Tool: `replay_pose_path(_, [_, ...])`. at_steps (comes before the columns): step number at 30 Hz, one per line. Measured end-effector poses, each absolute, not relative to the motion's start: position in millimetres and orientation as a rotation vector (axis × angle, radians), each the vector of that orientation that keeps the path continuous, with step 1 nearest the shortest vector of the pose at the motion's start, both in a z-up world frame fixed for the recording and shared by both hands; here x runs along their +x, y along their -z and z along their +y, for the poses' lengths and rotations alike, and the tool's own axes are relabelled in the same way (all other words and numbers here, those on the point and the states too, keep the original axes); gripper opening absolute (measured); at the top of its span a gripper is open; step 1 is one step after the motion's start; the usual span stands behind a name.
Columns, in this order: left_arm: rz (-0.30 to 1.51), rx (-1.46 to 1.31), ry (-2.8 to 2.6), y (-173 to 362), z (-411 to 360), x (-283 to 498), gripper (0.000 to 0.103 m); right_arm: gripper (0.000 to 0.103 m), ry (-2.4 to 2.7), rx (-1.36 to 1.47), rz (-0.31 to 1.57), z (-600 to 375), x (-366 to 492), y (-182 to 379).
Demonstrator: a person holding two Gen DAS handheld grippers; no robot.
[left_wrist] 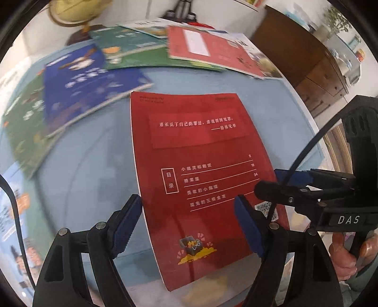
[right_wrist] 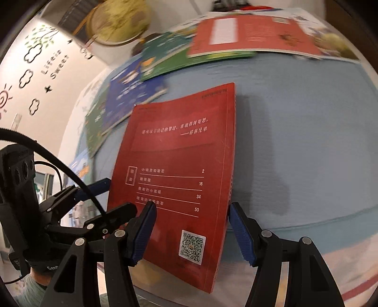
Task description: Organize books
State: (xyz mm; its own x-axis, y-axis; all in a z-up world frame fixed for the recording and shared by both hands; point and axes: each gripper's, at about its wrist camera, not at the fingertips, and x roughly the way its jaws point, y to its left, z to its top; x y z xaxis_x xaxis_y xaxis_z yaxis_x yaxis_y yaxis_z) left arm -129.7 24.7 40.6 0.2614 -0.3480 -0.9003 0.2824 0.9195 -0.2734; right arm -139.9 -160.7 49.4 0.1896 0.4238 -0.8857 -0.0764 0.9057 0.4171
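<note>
A red book [left_wrist: 196, 170] [right_wrist: 177, 179], back cover up with white print and a QR code, hangs tilted over the blue tablecloth [left_wrist: 94, 189]. It is wedged between my two grippers. The left gripper [left_wrist: 189, 226] [right_wrist: 111, 198] stands open: its left pad [left_wrist: 127, 224] touches the book's left edge and its right finger lies over the cover. My right gripper [right_wrist: 189, 233] [left_wrist: 267, 181] is open too. Its right pad [right_wrist: 241, 233] rests against the spine, and its left finger sits over the cover. The book looks sharp while the table behind it is blurred.
Several books lie spread along the table's far side: a blue one [left_wrist: 89, 80], green ones [left_wrist: 132, 52] and an orange-red one [left_wrist: 208, 49]. A globe [left_wrist: 75, 14] stands at the back left and a wooden cabinet [left_wrist: 307, 61] at the right. A hand [left_wrist: 345, 255] holds the right gripper's handle.
</note>
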Motion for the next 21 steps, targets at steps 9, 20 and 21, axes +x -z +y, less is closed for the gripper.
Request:
replay_pose_path(9, [1.245,-0.084,0.384,-31,-3,-134,0.077,0.062,-0.399,0.286,1.370,-199,-128,-35])
replay_pose_path(20, [1.232,-0.155,0.371,-30,-7,-134,0.077,0.060,-0.487,0.273,1.378,-183,-117,-25])
replay_pose_path(21, [1.231,-0.159,0.378,-29,-8,-134,0.077,0.060,-0.493,0.280,1.378,-184,-117,-24])
